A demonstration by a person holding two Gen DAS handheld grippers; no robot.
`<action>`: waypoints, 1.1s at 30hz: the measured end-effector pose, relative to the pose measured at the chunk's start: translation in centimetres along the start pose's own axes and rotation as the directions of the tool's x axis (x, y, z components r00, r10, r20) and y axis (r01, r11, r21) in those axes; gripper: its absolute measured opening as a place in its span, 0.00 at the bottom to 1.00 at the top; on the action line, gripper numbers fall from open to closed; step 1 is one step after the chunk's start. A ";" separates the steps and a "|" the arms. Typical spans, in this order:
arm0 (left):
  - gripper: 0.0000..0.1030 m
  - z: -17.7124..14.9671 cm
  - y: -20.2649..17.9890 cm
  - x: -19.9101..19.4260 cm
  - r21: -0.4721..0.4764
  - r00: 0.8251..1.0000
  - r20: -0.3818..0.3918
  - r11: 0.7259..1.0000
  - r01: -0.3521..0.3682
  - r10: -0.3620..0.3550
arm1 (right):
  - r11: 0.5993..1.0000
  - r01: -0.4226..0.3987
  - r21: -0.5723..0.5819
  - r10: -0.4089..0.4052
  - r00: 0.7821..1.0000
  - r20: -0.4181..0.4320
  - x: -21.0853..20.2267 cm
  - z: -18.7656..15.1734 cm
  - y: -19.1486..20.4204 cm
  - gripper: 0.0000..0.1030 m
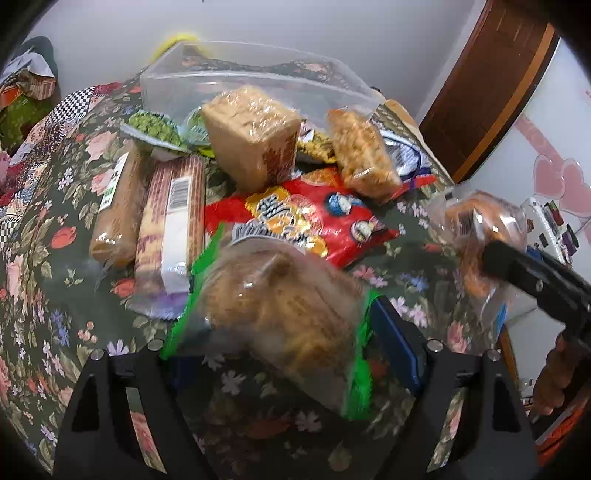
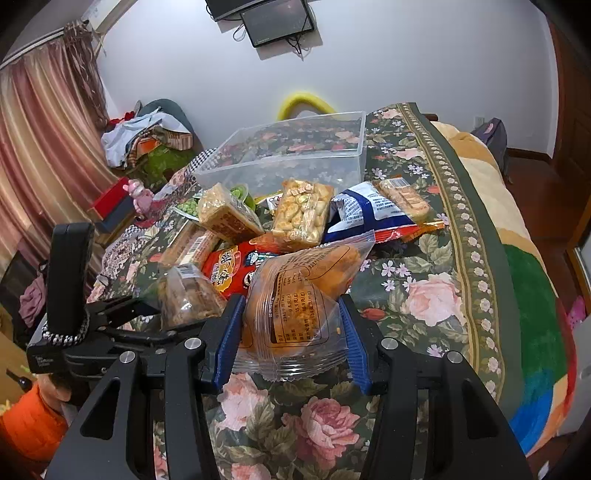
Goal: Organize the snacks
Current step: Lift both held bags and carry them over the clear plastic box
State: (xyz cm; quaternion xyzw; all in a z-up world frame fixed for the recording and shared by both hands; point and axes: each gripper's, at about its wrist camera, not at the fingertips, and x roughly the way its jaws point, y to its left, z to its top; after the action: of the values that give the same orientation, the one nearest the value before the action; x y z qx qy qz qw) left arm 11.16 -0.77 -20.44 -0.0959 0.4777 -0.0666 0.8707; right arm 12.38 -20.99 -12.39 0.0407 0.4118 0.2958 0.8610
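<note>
Snack packets crowd the floral cloth [image 2: 436, 299] before a clear plastic bin [image 2: 295, 155]. The left gripper [image 1: 291, 354] pinches a green-edged biscuit bag [image 1: 280, 306]; the right gripper [image 2: 291, 343] clamps an orange snack packet [image 2: 295, 306]. Only the right view shows a wall-mounted screen [image 2: 277, 22].

White wall [image 2: 406, 55]; striped curtain [image 2: 40, 122]; wooden door [image 1: 491, 81].
</note>
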 end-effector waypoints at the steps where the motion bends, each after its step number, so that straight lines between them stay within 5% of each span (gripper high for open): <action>1: 0.80 0.2 -0.1 -0.2 -0.001 1.000 0.014 1.000 0.000 0.000 | 1.000 0.000 0.001 0.000 1.000 0.003 -0.1 0.1 0.0 0.46; 3: 0.66 0.4 -0.1 -0.8 -0.003 0.999 0.044 1.000 0.002 -0.002 | 1.000 0.002 0.000 -0.002 1.000 0.011 -0.3 0.0 0.1 0.46; 11: 0.46 1.1 -0.5 -3.3 0.049 0.989 0.145 0.998 -0.037 0.029 | 1.000 0.005 -0.014 -0.004 0.999 0.036 -0.6 0.8 0.5 0.46; 33: 0.45 11.7 2.2 -8.9 0.023 0.915 0.390 0.993 -0.118 0.100 | 0.996 0.043 -0.075 -0.027 0.978 0.209 0.5 9.2 1.2 0.46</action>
State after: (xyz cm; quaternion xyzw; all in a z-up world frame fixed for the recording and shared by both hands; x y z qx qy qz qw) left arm 16.35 4.44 -7.54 -0.0604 0.2988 -0.0088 0.9524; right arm 18.74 -18.13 -6.28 0.0300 0.3084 0.2909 0.9052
